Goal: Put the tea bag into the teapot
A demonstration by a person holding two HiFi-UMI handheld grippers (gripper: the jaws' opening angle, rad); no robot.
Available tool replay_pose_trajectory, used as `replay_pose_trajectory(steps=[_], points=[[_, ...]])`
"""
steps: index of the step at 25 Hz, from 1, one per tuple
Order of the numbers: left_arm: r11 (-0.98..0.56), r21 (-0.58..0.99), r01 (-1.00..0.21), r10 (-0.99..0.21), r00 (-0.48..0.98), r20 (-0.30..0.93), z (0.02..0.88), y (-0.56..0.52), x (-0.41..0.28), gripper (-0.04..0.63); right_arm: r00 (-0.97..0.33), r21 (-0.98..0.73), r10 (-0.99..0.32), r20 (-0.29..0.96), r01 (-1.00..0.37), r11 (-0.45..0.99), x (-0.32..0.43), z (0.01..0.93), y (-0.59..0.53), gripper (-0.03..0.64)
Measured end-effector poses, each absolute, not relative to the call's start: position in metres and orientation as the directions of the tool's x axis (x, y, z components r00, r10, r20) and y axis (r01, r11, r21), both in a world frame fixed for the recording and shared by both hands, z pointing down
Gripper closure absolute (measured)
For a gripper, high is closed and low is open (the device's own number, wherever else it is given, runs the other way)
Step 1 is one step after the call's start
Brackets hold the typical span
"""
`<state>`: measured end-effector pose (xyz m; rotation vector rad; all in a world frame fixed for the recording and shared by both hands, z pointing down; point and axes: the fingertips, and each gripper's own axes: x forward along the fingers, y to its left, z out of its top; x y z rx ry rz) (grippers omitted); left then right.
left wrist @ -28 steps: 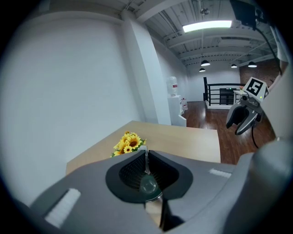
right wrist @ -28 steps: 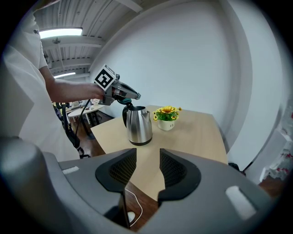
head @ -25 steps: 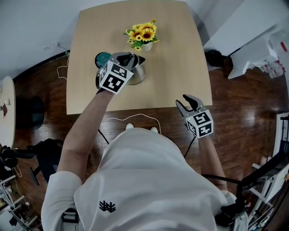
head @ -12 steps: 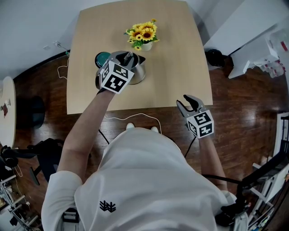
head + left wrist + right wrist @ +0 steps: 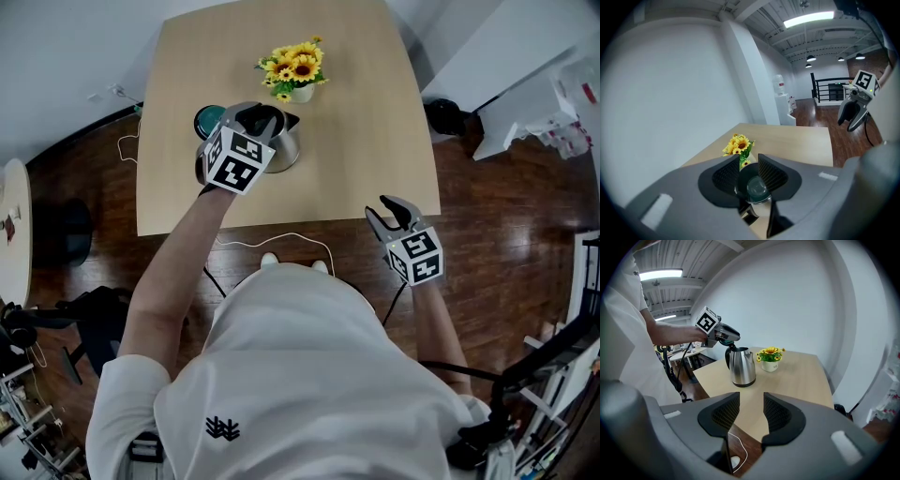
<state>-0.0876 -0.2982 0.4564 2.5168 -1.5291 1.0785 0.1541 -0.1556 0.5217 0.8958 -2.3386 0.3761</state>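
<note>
The left tool [image 5: 261, 116] hung directly over the mouth of the teapot [image 5: 286, 150]. Its jaws were opening and stood part-way apart, with nothing gripped between them. Through the gap, only the pot's dark round opening showed. To release well, the tool would best stay centred above that opening until the jaws were clear, then lift straight up, since a sideways pull could knock the rim or handle and rock the pot. The right tool [image 5: 392, 214], jaws apart and empty, was off the near edge of the table [image 5: 375, 141], over the wooden floor [image 5: 506, 216] and well apart from the pot. The tea bag showed in no view. It was probably already down inside, but the dim, glinting interior gave no proof. From the head view, the left tool and its marker cube [image 5: 234, 159] covered most of the pot's top and part of a teal round thing [image 5: 208, 120] beside it — perhaps the lid, though too hidden to tell. The sunflowers [image 5: 295, 67] stood just behind the pot.
</note>
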Motion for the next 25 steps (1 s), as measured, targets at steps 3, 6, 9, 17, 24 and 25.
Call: replay_pose_trajectory(steps=[3, 6, 9, 17, 24, 25], points=[[-0.51, -0.322, -0.797, -0.796, 0.296, 0.527, 0.449, -0.295, -0.092, 0.494, -0.592, -0.045, -0.511, 0.623, -0.679, 0.732, 0.154, 0.521, -0.156, 0.46], [-0.5, -0.301, -0.812, -0.817, 0.327, 0.475, 0.433, -0.285, -0.092, 0.494, -0.594, -0.041, -0.517, 0.617, -0.68, 0.732, 0.154, 0.519, -0.156, 0.46], [-0.494, -0.283, -0.822, -0.834, 0.355, 0.422, 0.413, -0.268, -0.092, 0.494, -0.599, -0.04, -0.521, 0.608, -0.678, 0.734, 0.151, 0.516, -0.158, 0.46], [-0.474, -0.23, -0.85, -0.85, 0.375, 0.369, 0.389, -0.212, -0.105, 0.494, -0.628, -0.007, -0.573, 0.526, -0.677, 0.736, 0.141, 0.482, -0.163, 0.46], [-0.442, -0.203, -0.874, -0.863, 0.353, 0.361, 0.384, -0.177, -0.125, 0.494, -0.652, 0.032, -0.616, 0.441, -0.675, 0.737, 0.134, 0.439, -0.166, 0.462], [-0.44, -0.201, -0.875, -0.864, 0.351, 0.362, 0.385, -0.174, -0.126, 0.494, -0.654, 0.034, -0.621, 0.433, -0.677, 0.736, 0.133, 0.435, -0.166, 0.462]])
